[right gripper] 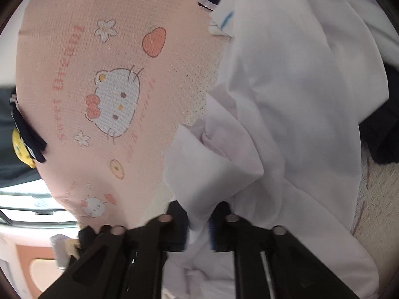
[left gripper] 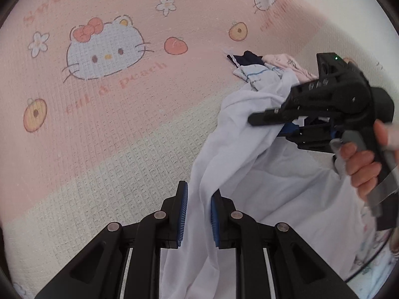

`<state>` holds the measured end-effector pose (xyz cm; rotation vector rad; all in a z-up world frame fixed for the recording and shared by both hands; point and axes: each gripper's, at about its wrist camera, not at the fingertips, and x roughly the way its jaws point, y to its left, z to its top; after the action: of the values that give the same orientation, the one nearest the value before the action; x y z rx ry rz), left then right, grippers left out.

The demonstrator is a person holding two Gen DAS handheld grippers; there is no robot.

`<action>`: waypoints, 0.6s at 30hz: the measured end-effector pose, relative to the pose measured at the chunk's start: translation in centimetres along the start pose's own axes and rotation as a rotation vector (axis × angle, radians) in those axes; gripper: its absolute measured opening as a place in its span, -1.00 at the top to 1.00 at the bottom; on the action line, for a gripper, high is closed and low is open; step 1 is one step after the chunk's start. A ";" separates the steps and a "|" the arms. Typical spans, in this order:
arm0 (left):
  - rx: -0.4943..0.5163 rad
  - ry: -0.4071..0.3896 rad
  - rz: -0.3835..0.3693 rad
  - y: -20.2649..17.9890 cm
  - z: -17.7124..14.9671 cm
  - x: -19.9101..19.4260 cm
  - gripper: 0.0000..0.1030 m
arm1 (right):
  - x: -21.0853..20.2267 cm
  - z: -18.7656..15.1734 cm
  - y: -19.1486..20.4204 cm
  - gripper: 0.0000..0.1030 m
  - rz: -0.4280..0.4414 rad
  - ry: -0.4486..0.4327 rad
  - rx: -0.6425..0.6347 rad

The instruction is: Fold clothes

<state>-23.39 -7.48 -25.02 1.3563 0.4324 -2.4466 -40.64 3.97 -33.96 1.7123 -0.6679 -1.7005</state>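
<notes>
- The pink blanket (left gripper: 104, 114) lay spread flat, printed with a cartoon cat face (left gripper: 106, 51), flowers and peaches; it filled the left of the left wrist view.
- The left gripper (left gripper: 198, 215) was clamped on a fold of the white garment (left gripper: 224, 154), cloth pinched between its blue pads (left gripper: 184, 214).
- From there the white garment ran up and to the right (bunched and creased, not flat) toward the right gripper (left gripper: 271, 125).
- The right gripper, held by a hand (left gripper: 361, 164), was clenched on another part of the same garment; the right wrist view showed white cloth caught between its fingers (right gripper: 178, 221).
- Beyond it a small pile of other clothes (left gripper: 261, 68), dark, white and pale pink, rested on the blanket.
</notes>
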 end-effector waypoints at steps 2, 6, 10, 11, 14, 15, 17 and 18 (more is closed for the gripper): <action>0.001 0.005 0.005 0.2 -0.1 -0.1 0.71 | 0.2 -0.3 0.5 0.87 0.010 -0.003 -0.010; -0.022 -0.005 -0.024 0.8 -0.2 -0.4 0.71 | -0.4 -0.3 1.4 0.87 0.047 -0.044 -0.036; -0.063 -0.019 -0.055 1.6 -0.1 -0.8 0.83 | -1.8 -0.3 2.9 0.87 0.000 -0.087 -0.121; -0.076 -0.022 -0.064 1.8 0.0 -0.9 0.83 | -2.0 -0.3 2.9 0.87 -0.008 -0.092 -0.129; -0.084 -0.035 -0.045 2.3 0.4 -1.2 0.83 | -2.6 -0.2 3.1 0.87 -0.033 -0.107 -0.152; -0.083 -0.038 -0.036 2.4 0.6 -1.3 0.83 | -2.7 -0.1 3.2 0.87 -0.026 -0.100 -0.150; -0.089 -0.034 -0.036 2.7 0.8 -1.4 0.83 | -3.1 0.1 2.7 0.87 -0.041 -0.109 -0.132; -0.092 -0.031 -0.038 2.8 1.0 -1.4 0.83 | -3.3 0.3 2.5 0.87 -0.051 -0.108 -0.124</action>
<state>-22.30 -10.28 -23.67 1.2823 0.5608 -2.4423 -40.86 4.67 -29.87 1.5733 -0.5593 -1.8405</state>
